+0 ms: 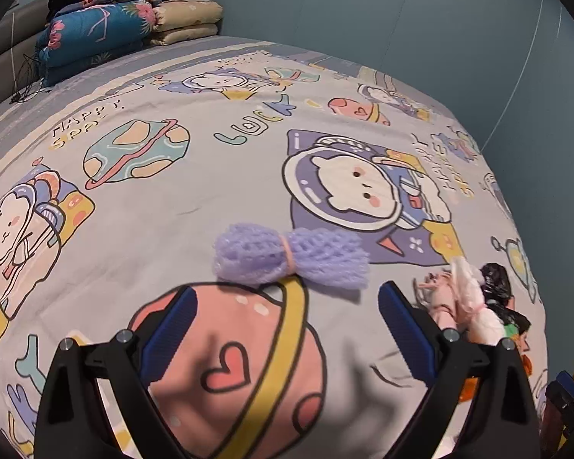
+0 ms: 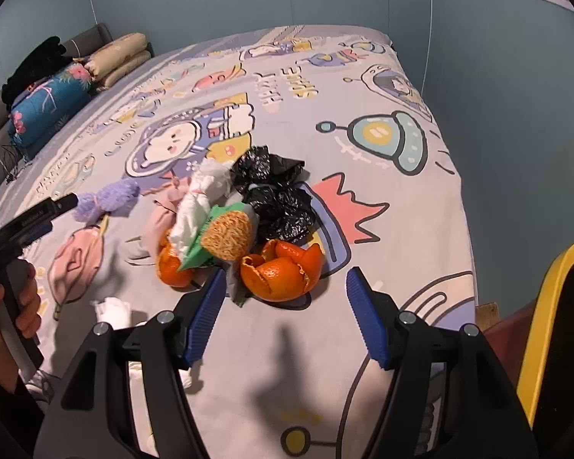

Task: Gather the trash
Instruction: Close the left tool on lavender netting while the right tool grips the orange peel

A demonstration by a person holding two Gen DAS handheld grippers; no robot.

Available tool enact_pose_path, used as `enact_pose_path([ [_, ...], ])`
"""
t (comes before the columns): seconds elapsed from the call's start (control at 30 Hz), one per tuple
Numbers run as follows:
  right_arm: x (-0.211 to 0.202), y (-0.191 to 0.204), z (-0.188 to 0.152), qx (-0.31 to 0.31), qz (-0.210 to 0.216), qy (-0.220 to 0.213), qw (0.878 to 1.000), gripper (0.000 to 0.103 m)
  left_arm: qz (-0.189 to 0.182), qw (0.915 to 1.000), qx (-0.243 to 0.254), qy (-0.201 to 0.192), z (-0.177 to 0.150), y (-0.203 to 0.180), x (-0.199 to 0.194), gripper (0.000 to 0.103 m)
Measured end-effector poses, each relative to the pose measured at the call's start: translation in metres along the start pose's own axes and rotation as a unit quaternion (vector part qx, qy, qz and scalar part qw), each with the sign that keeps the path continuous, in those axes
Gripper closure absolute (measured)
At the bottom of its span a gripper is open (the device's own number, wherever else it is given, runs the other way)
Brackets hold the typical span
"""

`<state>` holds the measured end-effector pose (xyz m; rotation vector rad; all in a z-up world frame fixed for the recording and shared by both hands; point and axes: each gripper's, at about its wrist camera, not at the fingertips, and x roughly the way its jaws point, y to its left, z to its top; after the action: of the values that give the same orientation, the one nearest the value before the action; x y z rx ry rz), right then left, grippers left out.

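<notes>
- Left gripper (image 1: 283, 329): jaws wide apart, nothing held. It hovers over the bedsheet (image 1: 141, 199), with the purple net (image 1: 291, 256) lying just ahead of the fingertips, not touched.
- Right gripper (image 2: 283, 313): jaws wide apart, nothing held. The orange peel (image 2: 283, 273) lies just beyond the tips, nearer the left finger.
- Trash pile (all of it on the sheet): a second peel (image 2: 174, 266), a green wrapper (image 2: 218, 235), white tissue (image 2: 199, 206), a pink rag (image 2: 160, 218) and a black bag (image 2: 277, 195) lie bunched together, touching or overlapping. A loose tissue wad (image 2: 113, 310) lies apart, near the left finger of the right gripper.
- Bin (image 2: 555, 325): yellow-rimmed, at the bed's right edge; its contents cannot be seen.
- Progress: judged early. No item is gripped, and every visible piece remains to be collected. The net and the near peel appear the most likely first picks.
</notes>
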<state>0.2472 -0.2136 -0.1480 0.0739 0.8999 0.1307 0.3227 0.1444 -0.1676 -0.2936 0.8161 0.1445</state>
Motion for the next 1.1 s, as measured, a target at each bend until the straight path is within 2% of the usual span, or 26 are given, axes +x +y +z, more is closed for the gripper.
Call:
enact_pose_path([
  [0.23, 0.019, -0.003, 0.002, 0.005, -0.006, 0.012, 1.000, 0.041, 0.002, 0.9998, -0.010, 0.015, 0.004, 0.006, 0.018, 0.011],
  [0.77, 0.047, -0.003, 0.013, -0.001, -0.022, 0.023, 0.999, 0.043, 0.022, 0.9990, 0.011, 0.037, 0.011, -0.001, 0.057, 0.011],
  [0.97, 0.055, -0.003, 0.010, -0.011, -0.035, 0.030, 0.999, 0.044, 0.034, 0.9973, 0.023, 0.061, 0.012, -0.004, 0.079, 0.029],
  [1.03, 0.059, -0.002, 0.008, -0.016, -0.034, 0.037, 0.999, 0.051, 0.038, 0.9967, 0.028, 0.065, 0.011, -0.006, 0.084, 0.036],
  [1.1, 0.061, 0.001, 0.007, -0.025, -0.036, 0.039, 0.998, 0.053, 0.039, 0.9965, 0.034, 0.065, 0.010, -0.009, 0.084, 0.045],
])
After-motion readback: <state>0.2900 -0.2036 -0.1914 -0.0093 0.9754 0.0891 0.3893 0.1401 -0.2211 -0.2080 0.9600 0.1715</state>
